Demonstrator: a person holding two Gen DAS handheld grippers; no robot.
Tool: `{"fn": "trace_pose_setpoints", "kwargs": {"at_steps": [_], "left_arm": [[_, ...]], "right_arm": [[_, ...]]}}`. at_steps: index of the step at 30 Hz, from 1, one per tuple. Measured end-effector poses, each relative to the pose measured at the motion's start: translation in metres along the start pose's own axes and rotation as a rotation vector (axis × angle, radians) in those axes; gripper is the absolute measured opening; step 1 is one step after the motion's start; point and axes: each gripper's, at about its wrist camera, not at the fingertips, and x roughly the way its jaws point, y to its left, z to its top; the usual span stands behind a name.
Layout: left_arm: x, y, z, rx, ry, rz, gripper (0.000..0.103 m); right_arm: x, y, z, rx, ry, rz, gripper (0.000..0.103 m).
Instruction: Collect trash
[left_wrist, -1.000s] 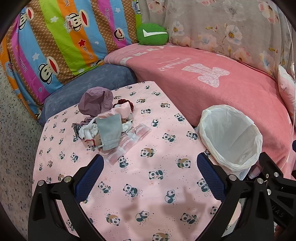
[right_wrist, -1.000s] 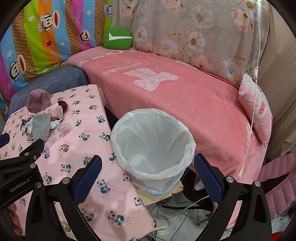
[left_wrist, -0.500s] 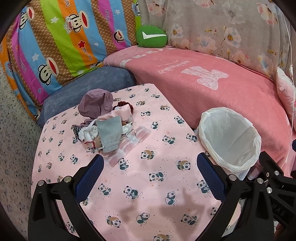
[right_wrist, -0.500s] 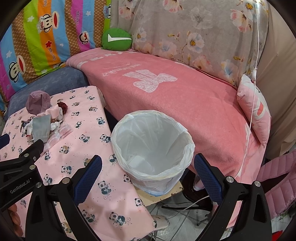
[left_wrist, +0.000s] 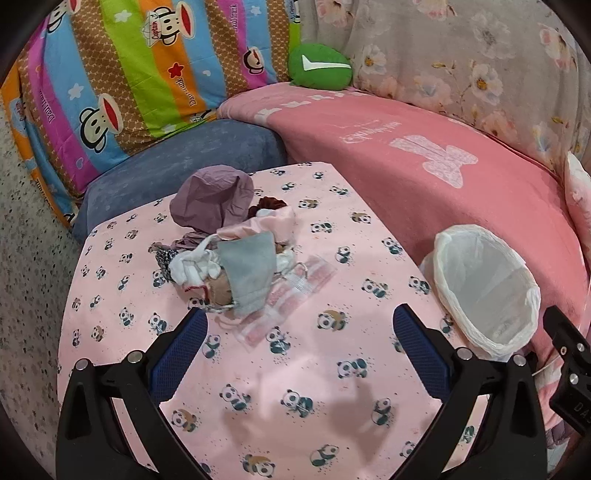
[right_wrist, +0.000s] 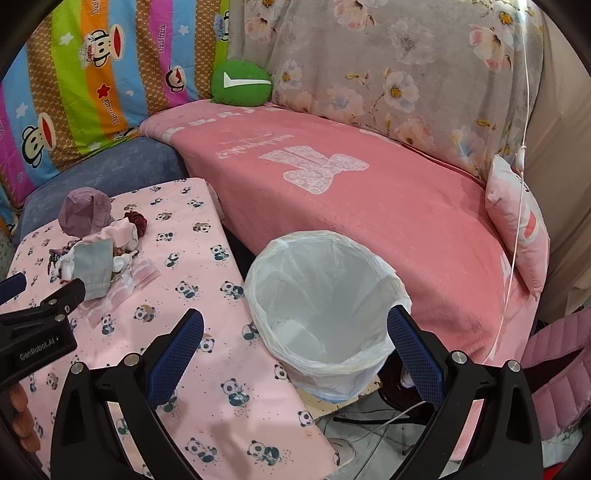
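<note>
- Left gripper (left_wrist: 297, 338): fingers spread wide, grasping nothing, poised above the panda-print tabletop (left_wrist: 280, 398).
- Right gripper (right_wrist: 295, 338): fingers likewise spread and empty, aimed at the lined trash bin (right_wrist: 325, 302), which stands just beside the tabletop edge, against the pink sofa (right_wrist: 369, 192).
- Trash pile (left_wrist: 236, 254): crumpled wrappers, cloth scraps and 1 clear packet lie mid-tabletop, beyond the left fingers.
- Step in hand: approach; judging by the bin, nothing is collected yet.
- Next move: advance the left gripper to the nearest item, clamp it, carry it to the bin.
</note>
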Motion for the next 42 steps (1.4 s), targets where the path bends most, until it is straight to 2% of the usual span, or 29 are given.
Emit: {"fn": "trace_pose_setpoints", "kwargs": {"at_steps": [6,14,17,22,23,25,27,28,29,30,33,35,38,40,41,42], "left_arm": [[0.026,0.056,0.027,-0.046,-0.044,0.054,0.096],[0.074,0.105,0.072,0.040,-0.114,-0.048,0.096],[0.098,0.114,0.087,0.060,-0.092,-0.101,0.096],[0.132,0.122,0.105,0.034,-0.044,-0.165,0.095],[0.138,0.124,0.108,0.027,-0.033,-0.182,0.091],[0.148,0.124,0.110,0.015,0.001,-0.227,0.077],[0.154,0.124,0.111,0.016,0.024,-0.268,0.055],[0.154,0.124,0.110,0.018,0.028,-0.284,0.051],[0.153,0.126,0.109,0.017,0.029,-0.303,0.041],[0.152,0.127,0.108,0.015,0.032,-0.320,0.029],[0.147,0.134,0.105,0.008,0.046,-0.356,0.009],[0.139,0.137,0.104,0.016,0.032,-0.357,0.005],[0.127,0.139,0.107,0.023,0.011,-0.348,0.004],[0.119,0.141,0.107,0.020,0.000,-0.341,0.004],[0.114,0.141,0.107,0.019,-0.004,-0.338,0.004],[0.111,0.141,0.107,0.016,-0.005,-0.336,0.004]], "right_arm": [[0.012,0.040,0.018,-0.011,-0.023,0.065,0.097],[0.042,0.112,0.036,-0.059,-0.034,0.185,0.097],[0.057,0.140,0.041,-0.072,-0.021,0.229,0.097],[0.080,0.181,0.046,-0.100,-0.005,0.254,0.097],[0.084,0.187,0.046,-0.106,-0.001,0.257,0.097],[0.090,0.198,0.048,-0.120,0.004,0.268,0.097],[0.099,0.211,0.049,-0.134,0.019,0.278,0.097],[0.102,0.217,0.048,-0.138,0.027,0.288,0.097],[0.104,0.222,0.048,-0.138,0.034,0.301,0.097],[0.107,0.226,0.047,-0.137,0.043,0.316,0.097],[0.115,0.240,0.046,-0.139,0.078,0.358,0.090],[0.120,0.250,0.044,-0.141,0.102,0.395,0.085],[0.125,0.262,0.040,-0.153,0.133,0.437,0.073],[0.129,0.270,0.036,-0.164,0.162,0.456,0.050],[0.132,0.273,0.033,-0.169,0.181,0.468,0.043],[0.133,0.275,0.031,-0.171,0.193,0.474,0.030]]}}
